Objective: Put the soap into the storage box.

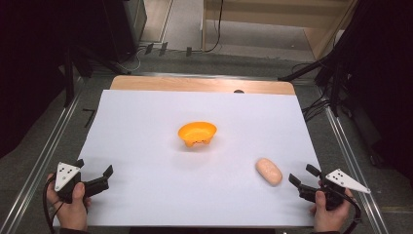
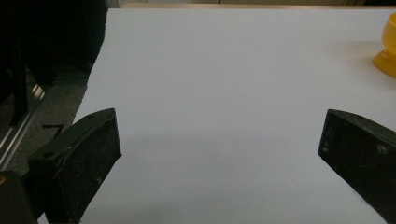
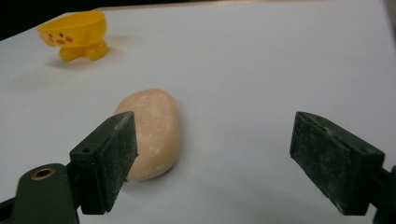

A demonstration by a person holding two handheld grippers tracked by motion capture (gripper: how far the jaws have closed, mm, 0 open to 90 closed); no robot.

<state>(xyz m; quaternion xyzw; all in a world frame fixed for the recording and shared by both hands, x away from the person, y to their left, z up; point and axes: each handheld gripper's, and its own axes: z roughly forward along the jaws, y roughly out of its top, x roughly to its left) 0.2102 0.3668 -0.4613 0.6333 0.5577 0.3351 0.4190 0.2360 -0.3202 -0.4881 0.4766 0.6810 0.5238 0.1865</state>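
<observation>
A small yellow bowl (image 1: 197, 133) with short feet and a painted face stands near the middle of the white sheet; it also appears in the right gripper view, bowl (image 3: 76, 33), and at the edge of the left gripper view, bowl (image 2: 387, 46). A pale oval bread roll (image 1: 269, 171) lies at the front right, roll (image 3: 152, 131). My right gripper (image 1: 303, 176) rests just right of the roll, jaws apart, nothing between them, right gripper (image 3: 212, 161). My left gripper (image 1: 93, 170) sits at the front left, jaws wide over bare sheet, left gripper (image 2: 219, 147).
The white sheet (image 1: 146, 146) covers a wooden table (image 1: 146, 83) framed by metal rails (image 1: 346, 146). Dark stands and cables crowd both sides and the far floor.
</observation>
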